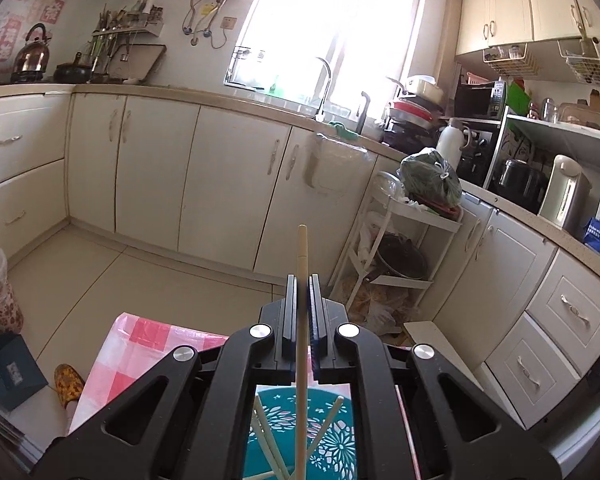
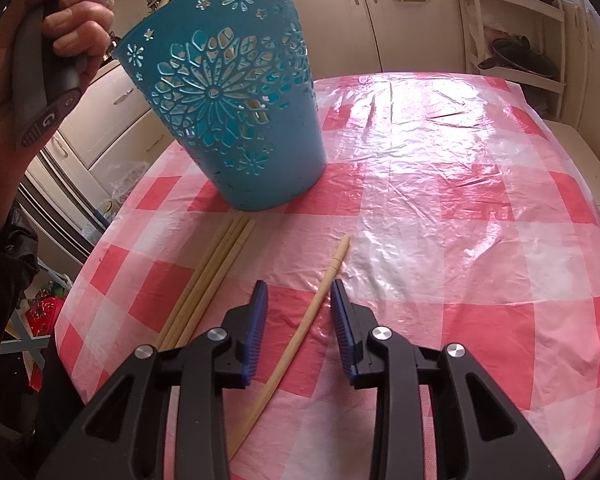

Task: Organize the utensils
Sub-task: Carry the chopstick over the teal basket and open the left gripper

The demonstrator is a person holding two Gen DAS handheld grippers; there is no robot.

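Note:
My left gripper [image 1: 302,280] is shut on a wooden chopstick [image 1: 301,320], held upright over the teal cut-out basket [image 1: 340,440], which holds several chopsticks [image 1: 268,440]. In the right wrist view the basket [image 2: 236,120] stands on the pink checked tablecloth [image 2: 440,200]. My right gripper [image 2: 299,290] is open, low over the table, with a single chopstick [image 2: 300,332] lying between its fingers. A bundle of several chopsticks [image 2: 204,280] lies to its left, below the basket.
A hand on the left gripper's handle [image 2: 52,64] shows at the upper left of the right wrist view. Kitchen cabinets [image 1: 220,176], a sink counter and a white trolley [image 1: 396,248] lie beyond the table. The table's edge curves round on the left [image 2: 80,280].

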